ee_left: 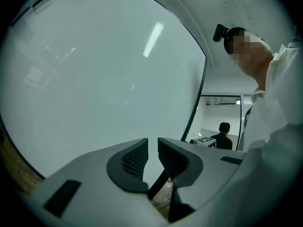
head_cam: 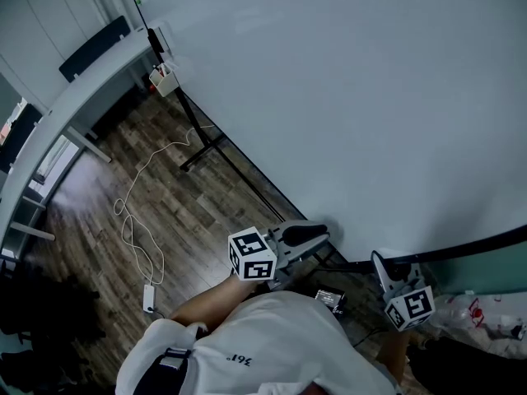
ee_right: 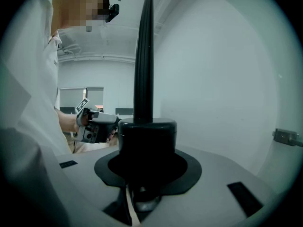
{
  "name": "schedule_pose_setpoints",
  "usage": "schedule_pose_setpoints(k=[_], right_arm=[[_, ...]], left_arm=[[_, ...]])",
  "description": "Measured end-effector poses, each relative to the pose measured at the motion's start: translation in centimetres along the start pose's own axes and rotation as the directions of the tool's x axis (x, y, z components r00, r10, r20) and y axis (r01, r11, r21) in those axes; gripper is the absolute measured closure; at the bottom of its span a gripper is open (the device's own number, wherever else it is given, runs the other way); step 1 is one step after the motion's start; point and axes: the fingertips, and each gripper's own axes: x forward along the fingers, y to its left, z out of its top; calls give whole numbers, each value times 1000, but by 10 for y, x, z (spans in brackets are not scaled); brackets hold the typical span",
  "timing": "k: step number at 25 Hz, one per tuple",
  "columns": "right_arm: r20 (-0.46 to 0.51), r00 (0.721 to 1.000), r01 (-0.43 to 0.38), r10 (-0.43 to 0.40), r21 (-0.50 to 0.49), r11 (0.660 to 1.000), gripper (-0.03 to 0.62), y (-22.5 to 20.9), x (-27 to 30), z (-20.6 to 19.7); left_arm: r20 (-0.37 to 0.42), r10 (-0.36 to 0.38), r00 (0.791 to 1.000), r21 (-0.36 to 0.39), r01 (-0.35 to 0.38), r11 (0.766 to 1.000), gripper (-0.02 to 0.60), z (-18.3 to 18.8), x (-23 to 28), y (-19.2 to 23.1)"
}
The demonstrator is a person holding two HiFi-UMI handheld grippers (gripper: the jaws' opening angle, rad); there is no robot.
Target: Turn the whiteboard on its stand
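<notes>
Your right gripper (ee_right: 147,161) is clamped on a black round fitting (ee_right: 147,132) on the whiteboard (ee_right: 222,79), whose dark frame edge (ee_right: 143,56) rises straight ahead of the jaws, with the white face to their right. Your left gripper (ee_left: 152,157) has its jaws slightly apart, with nothing between them and the board face close in front.

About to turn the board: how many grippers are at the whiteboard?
2. The left gripper is by the whiteboard's near edge, jaws apart, empty; the right gripper is clamped on the black frame fitting further right.
</notes>
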Motion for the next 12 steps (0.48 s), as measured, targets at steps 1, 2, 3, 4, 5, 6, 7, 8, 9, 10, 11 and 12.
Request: schedule_pose_setpoints(k=[1,2,3,4,5,6,7,8,9,10,11,12], right_arm=[[0,1000,-2,2,-3,1000,431,-1,1,2],[0,1000,-4,4,-5,1000,432,-3,1,4],[0,1000,-5,5,-8,1000,433,-4,2,5],[0,1000,-6,6,-11,1000,432,-5,4,4],[1,1000,-7,7,-14,1000,433,-6,6,3],[1,1000,-9,9,-16,1000,433,-7,9,2],[-1,1000,-10,10,-19,1000,433,-7,11,1],[-2,1000,-12,12,-23,1000,433,-8,13,1],[-4,1000,-14,13,-25,1000,433,-9,15,2],[-6,1000,-15,15,-27,1000,433,-10,17,3],[-8,1000,-15,15,-28,999,433,-12,19,3],[-11,1000,-15,14,-28,1000,434,-14,21,3]], left_arm=[[1,4,1000,1,-4,1000,528,1,-1,-1],[2,8,1000,1,-8,1000,528,3,-2,-1],[4,12,1000,1,-12,1000,528,3,-3,-1],[5,17,1000,1,-17,1000,528,2,-4,0],[7,21,1000,0,-21,1000,528,0,-6,2],[9,25,1000,-1,-25,1000,528,-1,-8,5],[10,29,1000,-3,-29,1000,528,-3,-9,7],[12,31,999,-5,-31,999,528,-3,-11,8],[13,33,999,-6,-33,999,528,-3,-12,8],[14,34,999,-7,-34,999,528,-3,-12,9],[14,35,999,-8,-35,999,528,-2,-12,10],[14,36,999,-9,-35,999,528,-2,-12,10]])
